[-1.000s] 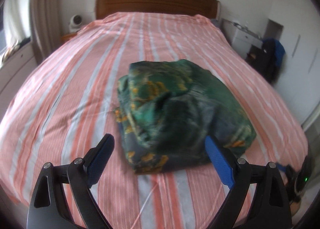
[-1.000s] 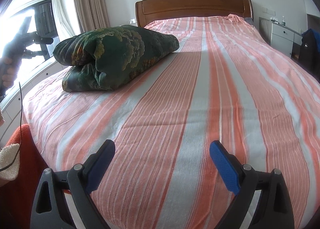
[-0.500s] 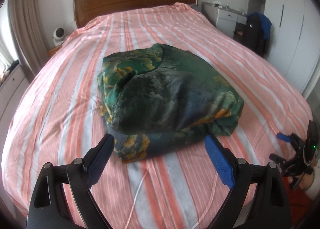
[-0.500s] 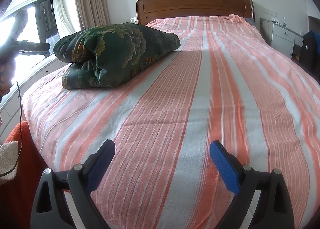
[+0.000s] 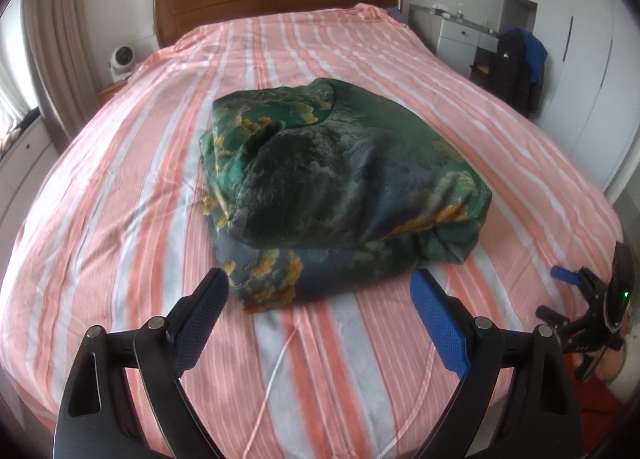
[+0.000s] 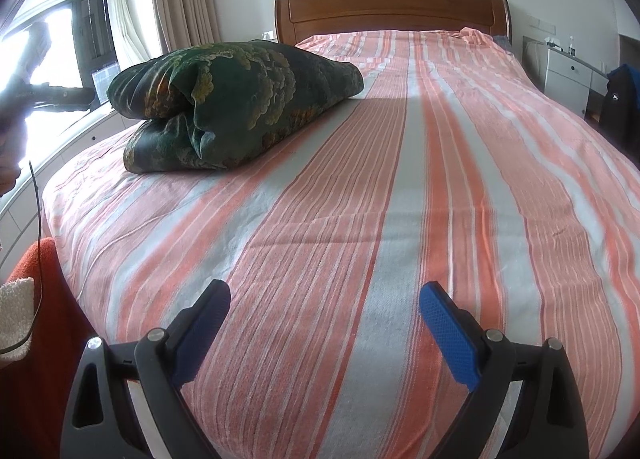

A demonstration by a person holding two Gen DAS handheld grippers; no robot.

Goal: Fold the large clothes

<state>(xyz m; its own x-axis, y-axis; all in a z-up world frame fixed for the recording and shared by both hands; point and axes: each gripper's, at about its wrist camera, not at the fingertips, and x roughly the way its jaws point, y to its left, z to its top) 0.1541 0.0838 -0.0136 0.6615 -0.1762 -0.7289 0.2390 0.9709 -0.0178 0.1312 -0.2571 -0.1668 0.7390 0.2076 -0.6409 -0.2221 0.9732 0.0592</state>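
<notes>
Left wrist view: the folded garment (image 5: 332, 187), a plump green bundle with gold and blue print, lies on the striped bed sheet (image 5: 120, 195). Just short of it hovers the left gripper (image 5: 320, 303), blue ribbed pads wide apart. The right gripper (image 6: 325, 313) hangs low over bare sheet, likewise spread, holding nothing.

- Left claw (image 5: 320, 299): black curved arms, silver screws, textured blue pads (image 5: 438, 323).
- Right claw (image 6: 325, 313): the same black frame, silver screws and blue pads (image 6: 450, 339); a green light glows on its body.
</notes>
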